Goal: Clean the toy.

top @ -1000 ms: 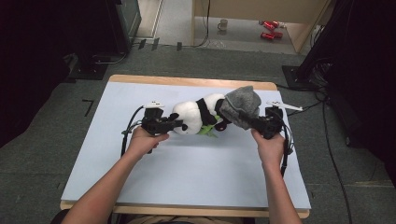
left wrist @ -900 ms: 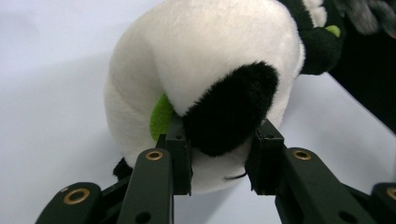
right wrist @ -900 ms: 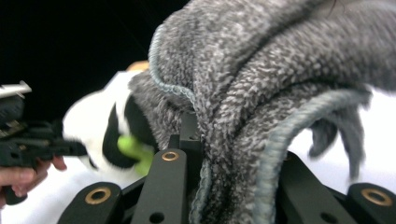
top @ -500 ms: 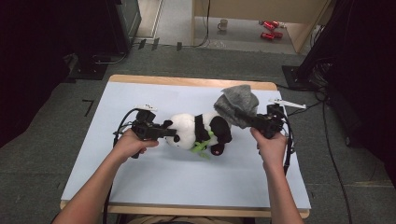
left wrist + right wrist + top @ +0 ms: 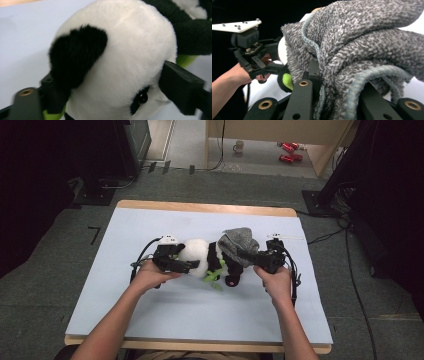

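Note:
A black-and-white plush panda [image 5: 200, 254] lies on its side on the pale blue table [image 5: 150, 225], a green leaf [image 5: 214, 276] at its front. My left gripper [image 5: 192, 259] reaches in from the left. In the left gripper view its jaws have just been opening and stand either side of the panda's head [image 5: 120, 50], so the left gripper [image 5: 117, 92] is open. My right gripper [image 5: 251, 256] is shut on a grey fluffy cloth [image 5: 239, 244] draped over the panda's body. The right gripper [image 5: 337, 85] pinches the cloth's [image 5: 367, 37] bunched folds.
The table has a wooden rim [image 5: 200, 207] at the far edge. Beyond it on the floor are a mug [image 5: 239, 145] and red cans [image 5: 286, 151]. Dark equipment and cables [image 5: 350, 235] flank the table. The left gripper [image 5: 249, 47] and a hand appear in the right gripper view.
The right gripper has brought the grey cloth down and left onto the panda. The panda has settled lower on the table. The left gripper's jaws have spread wider around its head.

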Demonstrator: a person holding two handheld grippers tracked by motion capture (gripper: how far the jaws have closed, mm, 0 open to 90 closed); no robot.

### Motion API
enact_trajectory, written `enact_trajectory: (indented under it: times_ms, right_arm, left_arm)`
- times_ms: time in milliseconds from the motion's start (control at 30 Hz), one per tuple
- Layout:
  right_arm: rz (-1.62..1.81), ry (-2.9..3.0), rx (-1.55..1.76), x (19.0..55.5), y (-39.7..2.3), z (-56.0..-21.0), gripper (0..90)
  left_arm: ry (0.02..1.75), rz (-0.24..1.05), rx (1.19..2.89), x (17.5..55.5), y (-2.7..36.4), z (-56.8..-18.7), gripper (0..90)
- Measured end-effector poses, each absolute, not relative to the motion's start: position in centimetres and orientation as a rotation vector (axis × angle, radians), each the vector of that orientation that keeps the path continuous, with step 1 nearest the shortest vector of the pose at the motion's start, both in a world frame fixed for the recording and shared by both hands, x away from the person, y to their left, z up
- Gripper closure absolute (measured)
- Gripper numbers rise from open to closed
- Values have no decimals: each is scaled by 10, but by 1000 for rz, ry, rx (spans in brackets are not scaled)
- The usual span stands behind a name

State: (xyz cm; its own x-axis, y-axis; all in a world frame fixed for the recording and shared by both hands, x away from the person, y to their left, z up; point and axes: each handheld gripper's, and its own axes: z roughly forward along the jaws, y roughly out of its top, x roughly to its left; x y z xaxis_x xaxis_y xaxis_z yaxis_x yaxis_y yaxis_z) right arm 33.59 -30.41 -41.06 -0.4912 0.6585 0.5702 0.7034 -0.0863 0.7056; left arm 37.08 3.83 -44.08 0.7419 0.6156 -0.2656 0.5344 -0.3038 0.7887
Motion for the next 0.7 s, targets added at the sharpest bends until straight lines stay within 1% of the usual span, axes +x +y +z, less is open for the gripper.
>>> enact_trajectory:
  times_ms: [33,133,200,300,367,433,500,600,700]
  right_arm:
    - [-1676,-2086,-1569,336,-306,-412,782]
    - [-1684,-2035,-1562,338,-309,-416,776]
    - [-1685,-2031,-1573,340,-312,-419,772]
    - [-1631,-2060,-1627,341,-319,-421,783]
    - [-1462,-2208,-1730,342,-320,-427,789]
    - [-1257,-2299,-1788,345,-315,-442,792]
    - [-1243,-2267,-1804,346,-311,-450,793]
    - [-1257,-2252,-1813,346,-310,-454,793]
    - [-1200,-2263,-1819,346,-311,-460,792]
  left_arm:
    - [875,102,1967,371,41,-442,230]
    - [863,90,1965,367,49,-444,293]
    - [865,90,1966,366,49,-444,317]
    - [872,83,1968,366,50,-444,324]
    - [880,69,1957,367,52,-445,323]
    - [879,72,1940,368,53,-447,319]
    - [885,69,1931,369,53,-447,315]
    - [896,53,1915,371,54,-448,312]
    - [897,51,1914,371,54,-448,311]
